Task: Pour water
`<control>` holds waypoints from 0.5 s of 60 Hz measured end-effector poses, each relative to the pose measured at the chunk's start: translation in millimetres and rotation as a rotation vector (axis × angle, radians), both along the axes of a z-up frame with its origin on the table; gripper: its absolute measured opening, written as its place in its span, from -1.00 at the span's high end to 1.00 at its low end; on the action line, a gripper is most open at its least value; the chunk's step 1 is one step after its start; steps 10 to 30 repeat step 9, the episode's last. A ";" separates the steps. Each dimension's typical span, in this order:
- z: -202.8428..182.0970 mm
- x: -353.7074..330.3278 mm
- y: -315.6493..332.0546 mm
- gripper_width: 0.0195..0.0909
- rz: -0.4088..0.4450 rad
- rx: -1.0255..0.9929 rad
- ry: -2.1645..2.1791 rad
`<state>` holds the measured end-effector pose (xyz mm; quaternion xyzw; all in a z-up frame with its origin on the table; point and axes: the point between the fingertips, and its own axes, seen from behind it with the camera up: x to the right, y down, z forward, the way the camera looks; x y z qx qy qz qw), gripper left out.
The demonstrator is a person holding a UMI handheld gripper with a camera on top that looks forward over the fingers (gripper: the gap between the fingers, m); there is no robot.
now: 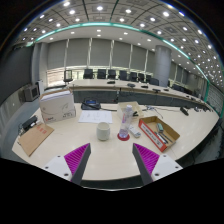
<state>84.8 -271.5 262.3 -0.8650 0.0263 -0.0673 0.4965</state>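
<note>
Fingers of mine stand wide apart with nothing between them, their magenta pads facing each other across bare pale surface. I hang above the near edge of that surface and touch none of the things on it.

Ahead of me, beyond the fingertips, a white cup stands upright. Just beside it sits a small reddish container; I cannot tell what is in it. Near that, a little further on, stands a pale upright thing like a jug or carton; its kind I cannot make out. Whether any of them holds water I cannot see.

Beyond my right-hand finger lies an open cardboard box, its long side angled away from me, with small items inside that I cannot identify. A white sheet of paper lies flat further back. Off on the other side rests a brown flat piece near the surface's edge, and behind it a large white box.

Further back runs a long curved desk with a row of dark chairs, under a ceiling dotted with round lights.
</note>
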 end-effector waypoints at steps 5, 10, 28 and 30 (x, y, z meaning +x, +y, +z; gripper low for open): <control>-2.5 -5.8 -3.7 -0.86 0.017 -0.017 -0.003; -6.5 -11.3 -8.5 -0.86 0.024 -0.037 0.007; -6.5 -11.3 -8.5 -0.86 0.024 -0.037 0.007; -6.5 -11.3 -8.5 -0.86 0.024 -0.037 0.007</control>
